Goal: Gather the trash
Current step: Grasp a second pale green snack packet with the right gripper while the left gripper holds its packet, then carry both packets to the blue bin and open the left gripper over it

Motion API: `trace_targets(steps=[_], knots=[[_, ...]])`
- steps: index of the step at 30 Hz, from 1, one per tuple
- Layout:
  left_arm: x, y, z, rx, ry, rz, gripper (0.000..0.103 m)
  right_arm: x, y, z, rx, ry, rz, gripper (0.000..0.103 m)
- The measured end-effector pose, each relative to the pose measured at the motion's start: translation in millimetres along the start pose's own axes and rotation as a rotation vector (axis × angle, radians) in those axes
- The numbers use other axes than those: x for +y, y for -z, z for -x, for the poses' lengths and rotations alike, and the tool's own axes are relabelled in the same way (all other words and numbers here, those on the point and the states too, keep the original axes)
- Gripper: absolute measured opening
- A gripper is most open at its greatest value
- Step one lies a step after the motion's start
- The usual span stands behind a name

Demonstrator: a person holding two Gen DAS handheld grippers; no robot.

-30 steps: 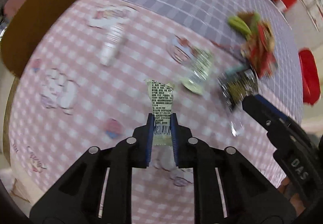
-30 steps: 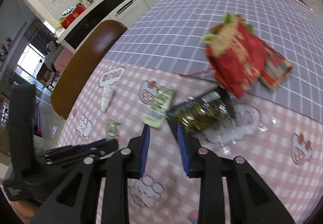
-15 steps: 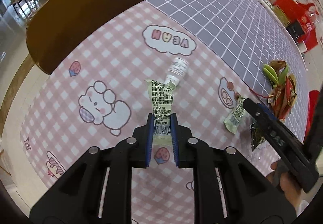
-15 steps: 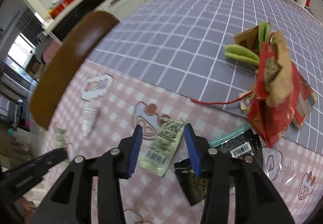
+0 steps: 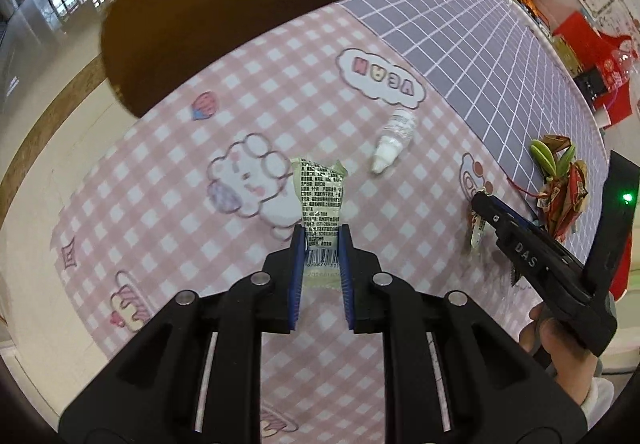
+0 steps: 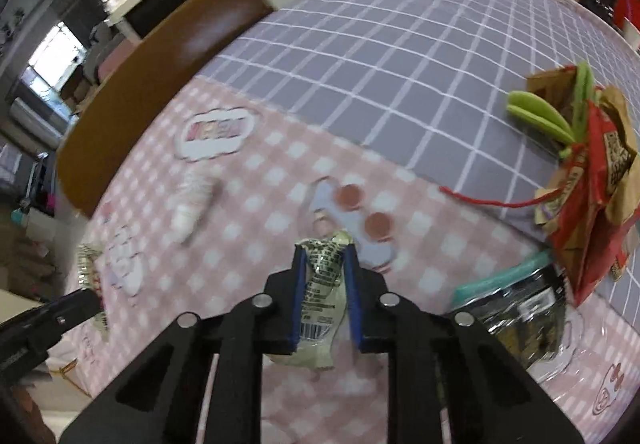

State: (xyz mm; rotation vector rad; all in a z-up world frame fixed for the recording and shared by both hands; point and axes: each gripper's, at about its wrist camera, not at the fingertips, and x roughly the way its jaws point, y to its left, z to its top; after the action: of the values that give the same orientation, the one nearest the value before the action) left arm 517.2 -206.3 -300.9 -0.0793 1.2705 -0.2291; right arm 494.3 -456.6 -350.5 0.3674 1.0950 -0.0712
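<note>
Here the table [image 5: 168, 211], under a pink gingham cloth with a grey grid cloth on its far half, carries all the trash, and a brown chair back [image 5: 240, 3] rises at its far edge. A red and brown paper bag [image 6: 592, 179] with green handles lies crumpled at the right, and just near of it sits a dark foil packet [image 6: 520, 316]. A small white bottle [image 5: 394, 139] lies on its side on the pink cloth, apart from everything else.

The left gripper [image 5: 321, 244] pinches a pale printed wrapper [image 5: 320, 199] by its barcode end, lifted clear of the cloth. The right gripper [image 6: 325, 264] is closing its jaws on a second, crumpled wrapper [image 6: 320, 284], whose sides already meet the blue pads.

To do this step well, I would let the right jaws finish closing before lifting, then raise slowly so the thin film does not slip out or drag the foil packet along. The left hand should keep its wrapper away from the right gripper's path.

The right gripper's body reads "DAS", and a cloud on the cloth reads "VEGAN" upside down. The wrappers' fine print and barcodes are too small to read.
</note>
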Motion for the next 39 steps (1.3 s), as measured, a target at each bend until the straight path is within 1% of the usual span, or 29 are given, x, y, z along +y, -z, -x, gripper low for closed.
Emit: trace_targets(steps=[4,9,11,16,20,22,27,32,35,37,39], knots=[[22,13,16,-0.016,0.011,0.035,0.017,34,12,18,-0.007,-0.059,0.051,0.018],[62,38,40,-0.029,0.012,0.084,0.017,92,37,39,0.000,-0.157,0.118,0.018],[84,53,51,-0.031,0.003,0.106,0.017,117,51,47,0.009,-0.198,0.144,0.018],[153,94,78,-0.021,-0.016,0.204,0.017,188,94,59,0.055,-0.291,0.225,0.018],[205,130,101,-0.014,-0.049,0.264,0.017,239,130,65,0.098,-0.349,0.287,0.018],[232,148,110,0.001,-0.054,0.302,0.017,267,150,69,0.121,-0.374,0.323,0.018],[290,186,131,0.024,-0.067,0.387,0.017,323,190,78,0.166,-0.425,0.390,0.018],[324,210,145,0.028,-0.067,0.432,0.017,364,222,85,0.196,-0.454,0.443,0.018],[340,218,151,0.031,-0.062,0.454,0.019,381,234,89,0.205,-0.462,0.468,0.018],[352,223,153,0.031,-0.060,0.478,0.022,393,239,90,0.206,-0.465,0.482,0.018],[362,226,153,0.038,-0.055,0.508,0.041,404,244,93,0.208,-0.465,0.496,0.018]])
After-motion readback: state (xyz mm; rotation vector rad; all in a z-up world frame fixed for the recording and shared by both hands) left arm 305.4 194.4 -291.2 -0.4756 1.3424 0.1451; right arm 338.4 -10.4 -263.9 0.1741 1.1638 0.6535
